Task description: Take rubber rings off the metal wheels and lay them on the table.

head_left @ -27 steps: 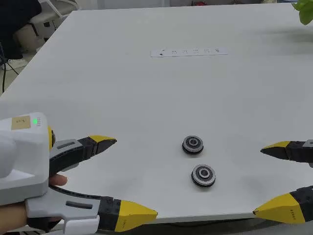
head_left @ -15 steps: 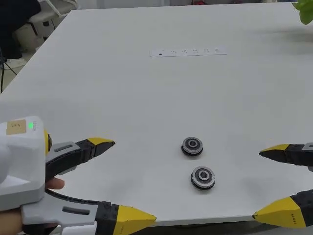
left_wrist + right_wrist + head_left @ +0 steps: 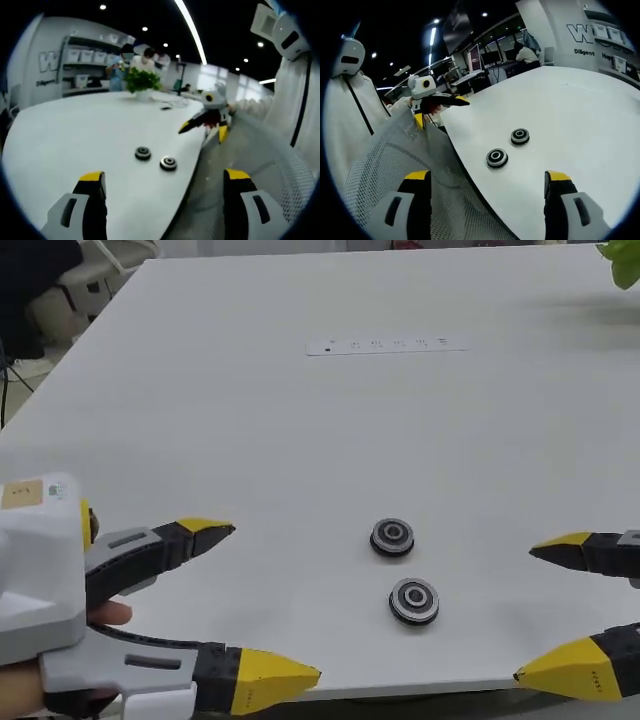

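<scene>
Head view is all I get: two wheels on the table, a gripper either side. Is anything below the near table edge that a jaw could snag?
Observer: Yes. The right gripper view shows a mesh chair back along the table edge; one jaw of the right gripper lines up with that mesh, not the tabletop.
Operator: Anyone else around this table?
Observer: The left gripper view shows people standing beyond the table's end, behind a potted plant.
Operator: Is the right gripper open?
Observer: Open: its own view shows both jaws wide apart, the near wheel and far wheel ahead between them.
</scene>
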